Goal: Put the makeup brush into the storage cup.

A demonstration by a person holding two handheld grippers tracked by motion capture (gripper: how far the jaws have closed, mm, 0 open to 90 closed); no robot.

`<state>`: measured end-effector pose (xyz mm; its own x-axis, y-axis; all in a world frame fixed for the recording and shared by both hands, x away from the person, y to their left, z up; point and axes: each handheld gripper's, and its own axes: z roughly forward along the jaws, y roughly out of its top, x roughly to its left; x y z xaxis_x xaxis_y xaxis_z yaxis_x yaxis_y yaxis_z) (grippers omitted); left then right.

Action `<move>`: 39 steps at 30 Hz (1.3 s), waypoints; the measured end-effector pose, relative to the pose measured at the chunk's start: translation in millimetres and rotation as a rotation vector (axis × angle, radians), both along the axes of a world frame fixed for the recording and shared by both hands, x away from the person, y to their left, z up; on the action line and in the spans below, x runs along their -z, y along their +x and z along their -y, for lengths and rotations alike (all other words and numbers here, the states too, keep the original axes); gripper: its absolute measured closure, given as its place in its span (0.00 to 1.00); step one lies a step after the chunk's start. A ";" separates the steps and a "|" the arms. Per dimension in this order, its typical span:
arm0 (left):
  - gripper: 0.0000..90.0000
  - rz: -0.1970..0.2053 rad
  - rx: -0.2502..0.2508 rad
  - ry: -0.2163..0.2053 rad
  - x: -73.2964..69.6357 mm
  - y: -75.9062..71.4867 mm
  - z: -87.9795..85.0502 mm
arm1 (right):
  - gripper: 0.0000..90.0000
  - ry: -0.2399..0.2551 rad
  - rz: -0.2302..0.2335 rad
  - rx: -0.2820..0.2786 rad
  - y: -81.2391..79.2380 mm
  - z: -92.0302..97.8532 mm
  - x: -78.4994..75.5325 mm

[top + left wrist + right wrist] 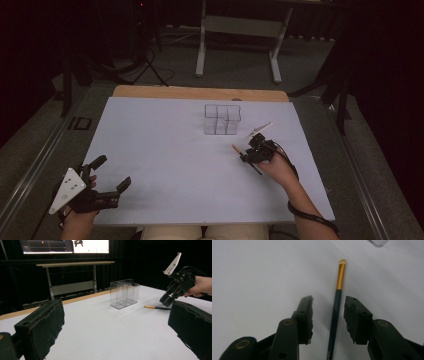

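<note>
A thin brush [341, 277] with a dark handle, gold ferrule and pale tip lies flat on the white table top [165, 150]. My right gripper [329, 300] points down over its handle. One jaw stands on each side, with a gap showing between each pad and the handle. In the high view the right gripper [252, 152] is right of centre, with the brush [236, 148] poking out toward the left. A clear divided organizer [222, 119] stands just beyond. My left gripper [112, 172] rests at the front left, wide open with nothing between its fingers.
The wooden far edge of the table [200, 92] shows past the white sheet. A white desk frame [240, 30] stands on the floor behind. From the left gripper view the organizer [124, 293], brush [150, 307] and right gripper [166, 300] line up to the right.
</note>
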<state>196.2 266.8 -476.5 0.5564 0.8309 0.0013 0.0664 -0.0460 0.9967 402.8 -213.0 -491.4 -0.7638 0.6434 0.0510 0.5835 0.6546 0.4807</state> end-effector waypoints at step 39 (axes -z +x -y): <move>0.02 -0.008 0.006 0.007 1.0 1.2 1.7 | 0.93 -0.263 -0.070 0.032 9.8 -28.1 10.9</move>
<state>197.3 265.1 -477.5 0.5615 0.8275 0.0028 0.0742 -0.0537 0.9958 412.6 -184.9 -502.3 -0.7431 0.6655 -0.0695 0.6319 0.7321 0.2545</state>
